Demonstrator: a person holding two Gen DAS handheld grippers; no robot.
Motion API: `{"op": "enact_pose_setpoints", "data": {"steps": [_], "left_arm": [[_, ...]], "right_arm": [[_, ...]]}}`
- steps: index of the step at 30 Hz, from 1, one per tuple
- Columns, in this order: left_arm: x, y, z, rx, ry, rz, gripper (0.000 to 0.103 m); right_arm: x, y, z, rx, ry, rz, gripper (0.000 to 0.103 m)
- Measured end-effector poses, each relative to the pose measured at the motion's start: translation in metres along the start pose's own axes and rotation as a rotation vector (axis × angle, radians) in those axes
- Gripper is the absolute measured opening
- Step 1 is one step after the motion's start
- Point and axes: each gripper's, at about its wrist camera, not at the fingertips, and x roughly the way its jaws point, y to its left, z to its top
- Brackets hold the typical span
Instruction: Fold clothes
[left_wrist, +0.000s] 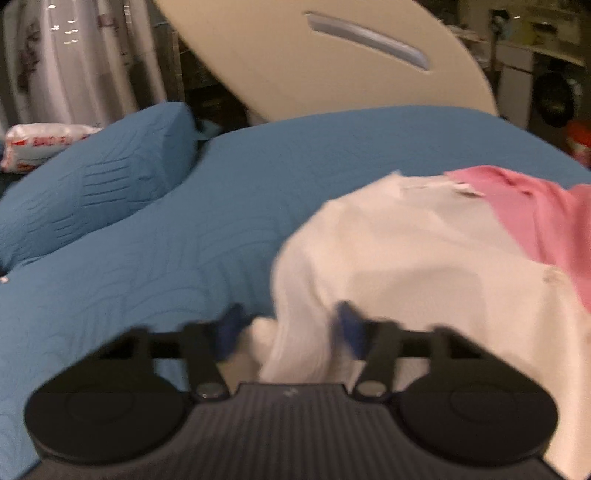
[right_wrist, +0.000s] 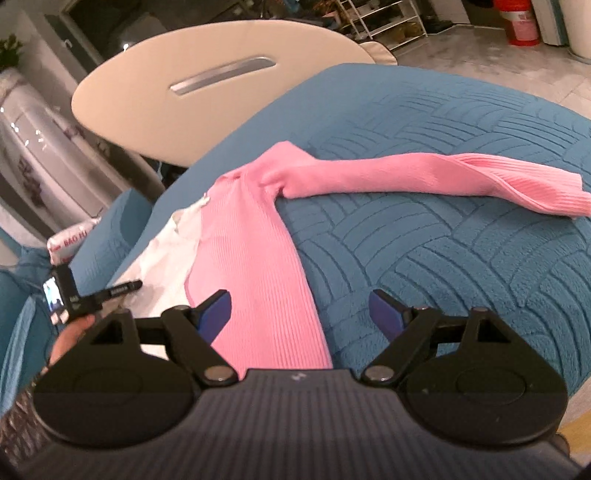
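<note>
White cloth (left_wrist: 406, 258) bunched between left tongs (left_wrist: 291, 328), pink sweater (right_wrist: 255, 266) under right tongs (right_wrist: 299, 310)

Right wrist view: your right gripper (right_wrist: 299, 314) at 6 o'clock over bedspread (right_wrist: 461, 258). Sweater (right_wrist: 255, 258) on bedspread, centre; sleeve (right_wrist: 424, 177) runs toward 3 o'clock. White garment (right_wrist: 162, 258) beside sweater, 9 o'clock. Table (right_wrist: 184, 99) behind bed, 11 o'clock. Pillow (left_wrist: 85, 192) on bed, 9 o'clock in left view.

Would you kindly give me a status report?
Left gripper around white cloth garment. Right gripper open over pink ribbed knit sweater. Nothing obstructing.
</note>
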Motion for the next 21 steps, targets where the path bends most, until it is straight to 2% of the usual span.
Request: {"op": "enact_pose_setpoints", "data": {"steps": [2, 5, 10, 11, 13, 14, 15, 16, 17, 18, 21], "left_arm": [[0.000, -0.003, 0.000, 0.017, 0.003, -0.006, 0.028], [0.002, 0.000, 0.001, -0.004, 0.008, -0.002, 0.021], [0.004, 0.022, 0.007, -0.106, -0.017, 0.158, 0.020], [0.005, 0.023, 0.007, -0.107, -0.009, 0.167, 0.022], [0.010, 0.020, 0.003, -0.074, 0.010, 0.193, 0.029], [0.010, 0.017, 0.003, -0.050, 0.009, 0.211, 0.037], [0.009, 0.013, 0.003, -0.017, 0.004, 0.249, 0.052], [0.009, 0.006, 0.002, 0.023, -0.002, 0.298, 0.063], [0.009, 0.004, 0.002, 0.044, -0.010, 0.335, 0.085], [0.009, 0.003, 0.000, 0.055, -0.018, 0.367, 0.098], [0.003, 0.010, 0.000, 0.023, -0.022, 0.364, 0.099]], "right_arm": [[-0.002, 0.000, 0.000, 0.001, 0.002, -0.005, 0.084], [0.000, -0.002, 0.000, 0.011, 0.000, -0.014, 0.084], [0.009, 0.000, 0.000, -0.001, 0.018, -0.025, 0.084], [0.009, 0.000, -0.001, -0.005, 0.019, -0.027, 0.084], [0.010, 0.001, -0.001, -0.012, 0.022, -0.032, 0.084], [0.010, 0.001, -0.001, -0.011, 0.023, -0.033, 0.084], [0.010, 0.001, -0.001, -0.010, 0.023, -0.035, 0.084], [0.009, 0.000, -0.001, -0.007, 0.022, -0.036, 0.084], [0.009, 0.000, -0.001, -0.005, 0.021, -0.036, 0.084], [0.008, -0.001, -0.001, -0.005, 0.020, -0.037, 0.084], [0.006, -0.002, -0.001, -0.006, 0.015, -0.034, 0.084]]}}
